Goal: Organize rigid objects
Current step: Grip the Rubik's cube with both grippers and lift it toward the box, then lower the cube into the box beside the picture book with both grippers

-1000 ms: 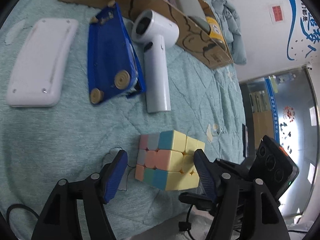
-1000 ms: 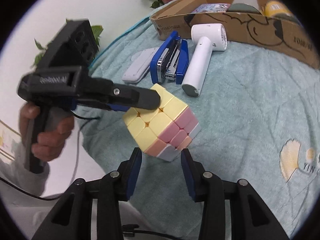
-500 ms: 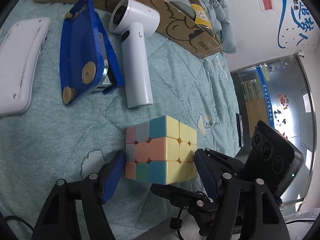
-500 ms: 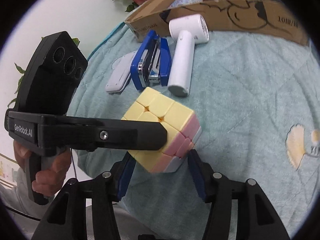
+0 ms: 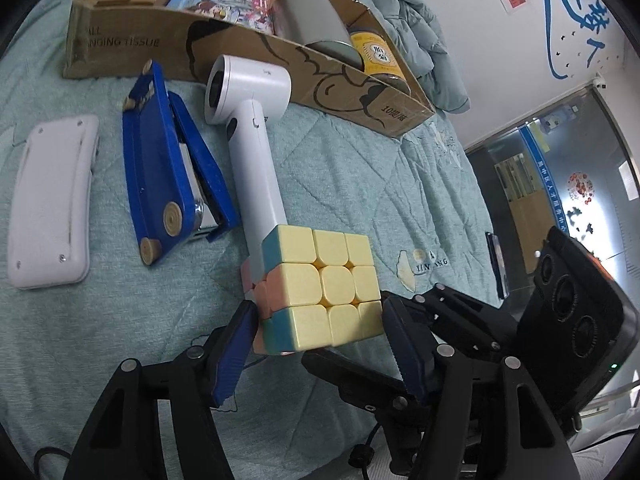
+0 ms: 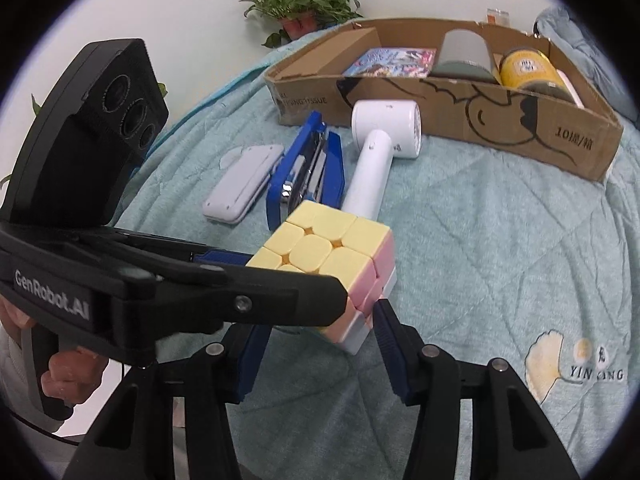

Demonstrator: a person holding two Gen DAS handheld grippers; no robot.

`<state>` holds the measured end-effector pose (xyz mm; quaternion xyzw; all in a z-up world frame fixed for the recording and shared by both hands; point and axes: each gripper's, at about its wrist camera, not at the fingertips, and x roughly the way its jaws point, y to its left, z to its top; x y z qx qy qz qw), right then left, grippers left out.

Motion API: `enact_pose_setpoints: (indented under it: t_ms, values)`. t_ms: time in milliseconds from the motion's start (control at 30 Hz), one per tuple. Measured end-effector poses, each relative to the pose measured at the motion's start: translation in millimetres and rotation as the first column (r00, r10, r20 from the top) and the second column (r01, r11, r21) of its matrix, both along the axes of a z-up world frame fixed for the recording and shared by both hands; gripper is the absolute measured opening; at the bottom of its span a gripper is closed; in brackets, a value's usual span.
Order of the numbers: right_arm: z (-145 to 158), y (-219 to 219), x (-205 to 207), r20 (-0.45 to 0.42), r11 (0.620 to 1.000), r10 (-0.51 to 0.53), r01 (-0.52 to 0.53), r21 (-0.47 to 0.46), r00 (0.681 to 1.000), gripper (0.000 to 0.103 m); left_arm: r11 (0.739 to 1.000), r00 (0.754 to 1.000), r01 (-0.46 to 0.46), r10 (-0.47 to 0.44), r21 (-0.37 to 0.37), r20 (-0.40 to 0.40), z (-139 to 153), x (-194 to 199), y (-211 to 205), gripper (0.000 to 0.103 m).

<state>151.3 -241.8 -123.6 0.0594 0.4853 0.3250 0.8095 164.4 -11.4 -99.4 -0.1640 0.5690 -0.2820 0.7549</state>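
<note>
Cube (image 5: 316,290) hung above the bed (image 5: 360,168), clamped in our left tool (image 5: 320,350); our right tool (image 6: 320,354) cradled it, seemingly half-closed. We judged a level carry toward the box (image 5: 240,46) at twelve o'clock best.

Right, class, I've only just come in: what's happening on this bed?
A person holds a gripper in each hand. The left gripper is clamped on a pastel puzzle cube, lifted off the teal quilt. The right gripper brackets the cube's lower corner; contact is unclear. A white hair dryer, blue stapler and white flat case lie before the cardboard box.
</note>
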Motion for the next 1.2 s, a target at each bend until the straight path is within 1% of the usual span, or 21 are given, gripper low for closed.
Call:
enact_pose_setpoints:
  t_ms: [67, 133, 233, 300, 433, 633, 800, 867, 1000, 1100, 1200]
  values:
    - [5.6, -0.3, -1.6, 0.024, 1.000, 0.009, -0.009, 0.001, 1.000, 0.050, 1.000, 1.000, -0.004, 0.004, 0.014, 0.016, 4.3, -2.6, 1.5, 0.062]
    - [10.3, -0.2, -0.8, 0.040, 1.000, 0.018, -0.019, 0.024, 0.999, 0.050, 0.999, 0.999, -0.007, 0.006, 0.034, 0.040, 11.6, -6.0, 2.9, 0.062]
    - [17.0, 3.3, 1.9, 0.078, 0.999, 0.047, -0.049, 0.021, 0.996, 0.050, 0.999, 0.999, -0.013, 0.011, 0.040, 0.050, 18.0, -8.5, 5.7, 0.062]
    - [20.5, 3.6, 0.9, 0.087, 0.998, 0.049, -0.051, 0.022, 0.995, 0.050, 0.999, 0.998, -0.019, 0.016, 0.042, 0.057, 21.7, -9.0, 7.8, 0.062]
    - [27.4, 3.4, 0.2, 0.116, 0.998, 0.048, -0.052, 0.034, 0.992, 0.050, 0.997, 0.993, -0.024, 0.015, 0.076, 0.118, 38.7, -13.7, 7.5, 0.062]
    - [42.4, 3.1, 2.3, 0.171, 0.997, 0.055, -0.063, 0.042, 0.984, 0.050, 0.997, 0.988, -0.037, 0.026, 0.067, 0.155, 55.0, -10.7, 12.8, 0.062]
    - [51.5, 4.4, 21.9, 0.213, 0.997, 0.055, -0.064, 0.040, 0.976, 0.050, 0.995, 0.974, -0.062, 0.043, 0.078, 0.223, 74.4, 11.1, 11.3, 0.062]
    - [57.1, 6.1, 32.0, 0.244, 0.997, 0.062, -0.070, 0.025, 0.968, 0.050, 0.994, 0.967, -0.065, 0.042, 0.083, 0.252, 81.9, 21.7, 10.7, 0.062]
    - [68.9, 9.2, 55.1, 0.279, 0.996, 0.071, -0.082, 0.026, 0.958, 0.050, 0.994, 0.955, -0.070, 0.041, 0.089, 0.294, 98.3, 46.1, 16.1, 0.062]
    - [78.0, 16.4, 72.5, 0.315, 0.996, 0.079, -0.086, 0.009, 0.946, 0.050, 0.990, 0.940, -0.091, 0.049, 0.110, 0.338, 110.6, 65.6, 21.1, 0.062]
    - [83.1, 22.4, 92.7, 0.333, 0.996, 0.081, -0.093, 0.020, 0.939, 0.050, 0.988, 0.931, -0.104, 0.056, 0.115, 0.360, 119.6, 89.0, 26.3, 0.062]
